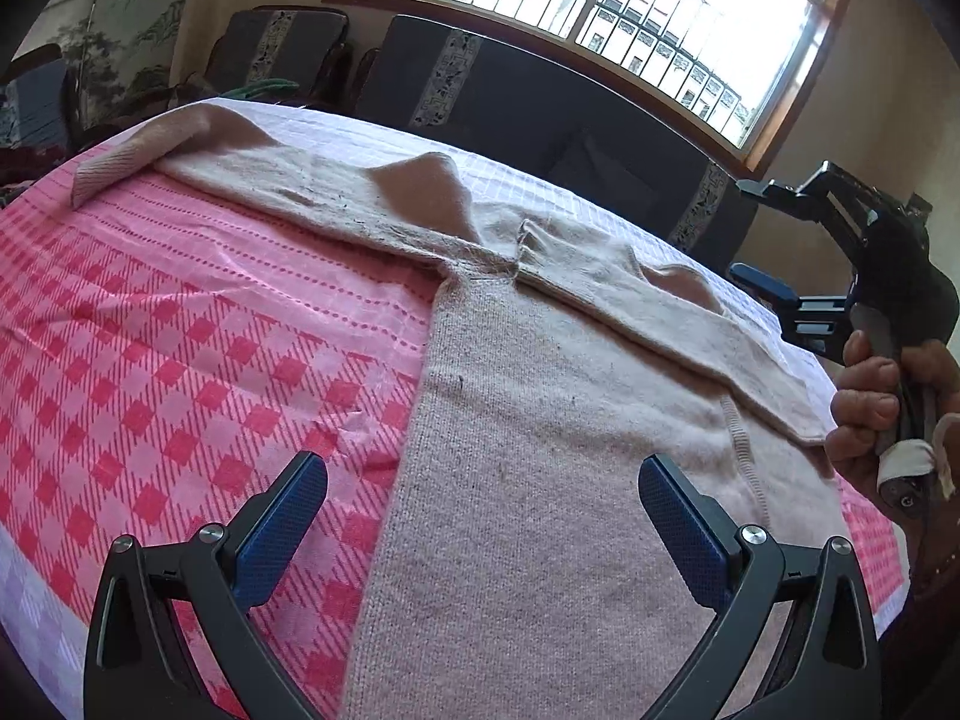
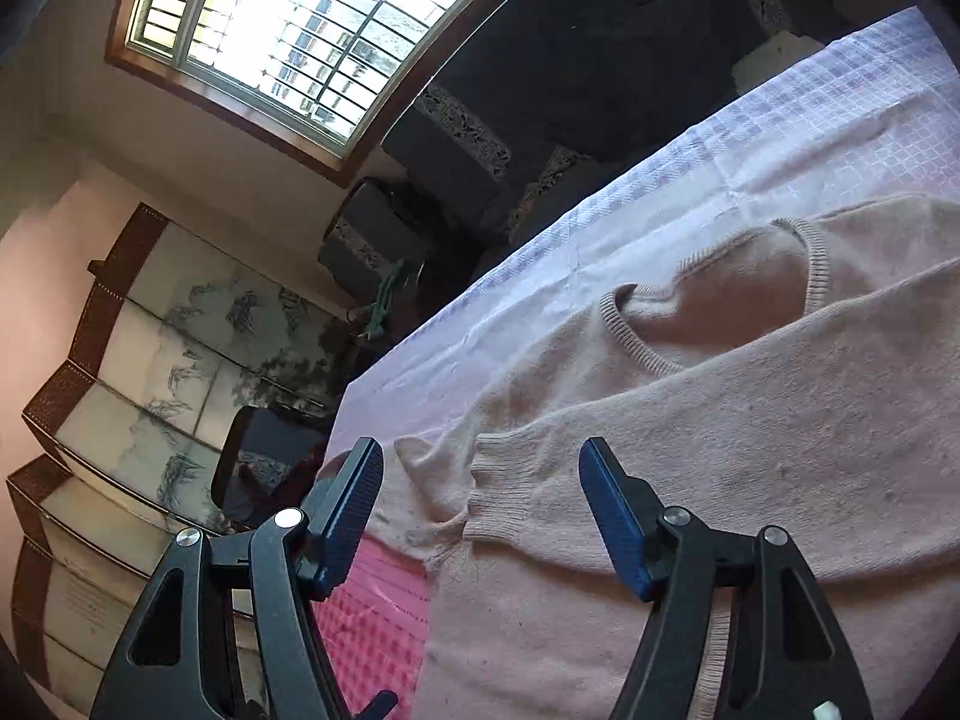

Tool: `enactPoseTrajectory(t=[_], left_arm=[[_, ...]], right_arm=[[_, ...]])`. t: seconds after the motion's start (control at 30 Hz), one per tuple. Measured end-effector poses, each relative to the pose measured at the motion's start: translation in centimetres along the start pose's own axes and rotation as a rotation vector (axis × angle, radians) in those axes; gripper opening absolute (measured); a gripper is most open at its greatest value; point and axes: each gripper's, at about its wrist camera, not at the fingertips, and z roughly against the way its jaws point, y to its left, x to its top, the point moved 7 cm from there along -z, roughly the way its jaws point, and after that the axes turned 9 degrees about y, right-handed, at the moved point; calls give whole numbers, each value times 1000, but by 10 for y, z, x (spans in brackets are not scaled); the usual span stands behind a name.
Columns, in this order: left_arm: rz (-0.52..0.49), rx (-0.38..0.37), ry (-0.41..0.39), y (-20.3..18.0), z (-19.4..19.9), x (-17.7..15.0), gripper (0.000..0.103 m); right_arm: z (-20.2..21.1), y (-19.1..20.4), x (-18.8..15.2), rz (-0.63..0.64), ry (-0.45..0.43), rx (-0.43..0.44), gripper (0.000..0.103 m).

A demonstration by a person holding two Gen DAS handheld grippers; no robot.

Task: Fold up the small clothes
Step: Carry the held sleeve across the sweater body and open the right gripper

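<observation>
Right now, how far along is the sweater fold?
Done: one sleeve lies folded across the sweater. In hand: nothing; left gripper and right gripper are both open above it. Left: the other sleeve, still spread out, then the body.

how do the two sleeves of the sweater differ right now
One sleeve is folded across the sweater body, its cuff lying just ahead of the open right gripper. The other sleeve stretches straight out to the side, its cuff resting on the pink checked cloth. Both are the same beige knit with ribbed cuffs.
</observation>
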Motion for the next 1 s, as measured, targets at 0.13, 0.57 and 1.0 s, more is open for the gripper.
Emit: enactPoseTrajectory(t=[0.13, 0.57, 1.0], left_arm=[[-3, -10, 9, 0, 0, -1, 103], [-127, 32, 0, -30, 12, 16, 103], [89, 70, 17, 61, 28, 47, 103]], right_arm=[[41, -45, -32, -26, -3, -10, 66], [194, -146, -38, -97, -318, -150, 66], [167, -207, -30, -170, -188, -392, 18]])
